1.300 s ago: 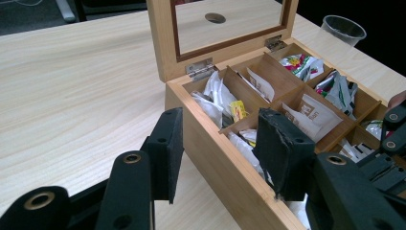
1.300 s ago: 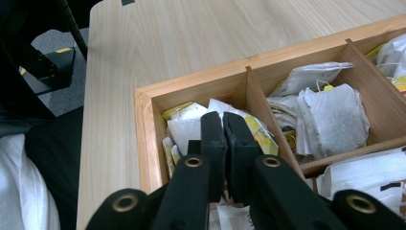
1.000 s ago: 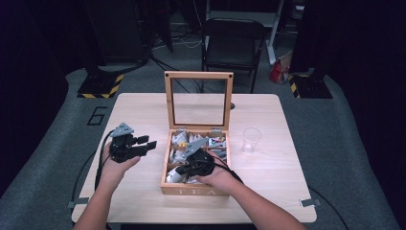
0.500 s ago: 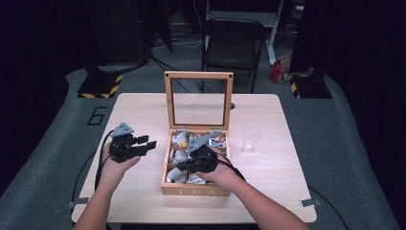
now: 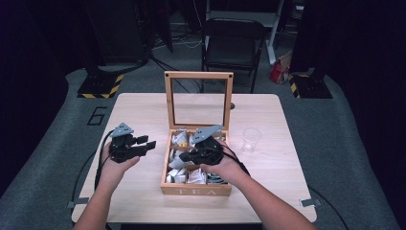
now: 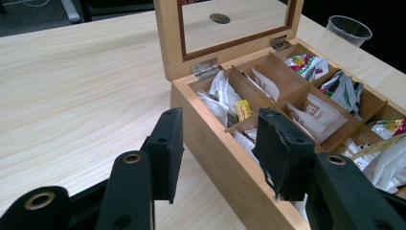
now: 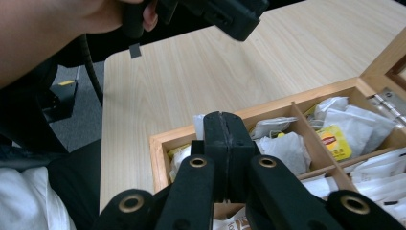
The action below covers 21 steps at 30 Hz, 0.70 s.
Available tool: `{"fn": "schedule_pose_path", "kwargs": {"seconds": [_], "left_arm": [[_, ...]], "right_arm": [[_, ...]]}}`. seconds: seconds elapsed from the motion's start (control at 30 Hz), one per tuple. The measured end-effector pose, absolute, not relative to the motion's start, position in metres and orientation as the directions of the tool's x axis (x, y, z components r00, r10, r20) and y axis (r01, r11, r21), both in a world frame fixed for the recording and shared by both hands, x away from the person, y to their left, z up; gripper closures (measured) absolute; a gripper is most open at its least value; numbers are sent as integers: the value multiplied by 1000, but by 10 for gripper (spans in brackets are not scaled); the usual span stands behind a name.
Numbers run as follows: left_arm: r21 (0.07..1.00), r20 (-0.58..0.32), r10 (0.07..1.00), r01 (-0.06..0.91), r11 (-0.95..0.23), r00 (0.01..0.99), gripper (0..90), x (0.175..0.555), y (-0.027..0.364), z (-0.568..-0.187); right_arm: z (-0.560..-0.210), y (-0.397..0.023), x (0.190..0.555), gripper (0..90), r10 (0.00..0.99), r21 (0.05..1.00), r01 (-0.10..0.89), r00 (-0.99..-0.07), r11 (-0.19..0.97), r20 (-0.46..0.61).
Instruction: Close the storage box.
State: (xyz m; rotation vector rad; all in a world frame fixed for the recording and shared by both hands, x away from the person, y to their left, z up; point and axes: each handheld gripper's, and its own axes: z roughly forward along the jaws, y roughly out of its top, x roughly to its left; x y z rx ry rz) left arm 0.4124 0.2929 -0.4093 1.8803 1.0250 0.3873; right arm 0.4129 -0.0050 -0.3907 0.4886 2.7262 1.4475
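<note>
Paper is what I am dealing with: the tea sachets [image 7: 282,146] lie loosely stacked in the compartments of the wooden tea box [image 5: 196,190], which sits near the middle of the table [image 5: 143,110] with its glazed lid [image 5: 168,100] standing upright at the far side. My right tongs [image 5: 184,157] hang over the box's left-hand compartments with the jaws pressed flat together. I see no sachet pinched between them, though something as thin as a corner of paper could be hidden there. My left tongs [image 5: 151,145] hover over bare table just left of the box, jaws partly apart with nothing in them.

I judge these sachets to be very light, thin and floppy, crinkly rather than slippery, and easy to crease or tear if squeezed hard. They overlap, so a careless pinch could lift two at once or drag a neighbour out. The best hold, I think, is an upstanding top edge or corner of one sachet, such as the yellow-labelled one [image 7: 333,141], taken squarely between the pads. A clear plastic cup [image 5: 251,139] stands to the right of the box.
</note>
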Motion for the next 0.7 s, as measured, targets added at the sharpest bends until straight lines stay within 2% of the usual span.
{"fn": "schedule_pose_path", "kwargs": {"seconds": [0.27, 0.7], "left_arm": [[843, -150, 787, 494, -214, 598, 525, 412, 294, -409], [843, -141, 789, 491, -221, 598, 525, 412, 295, -409]], "right_arm": [[-380, -13, 416, 900, 307, 816, 293, -940, 499, 149], [-365, -33, 423, 900, 357, 832, 292, -926, 472, 123]]}}
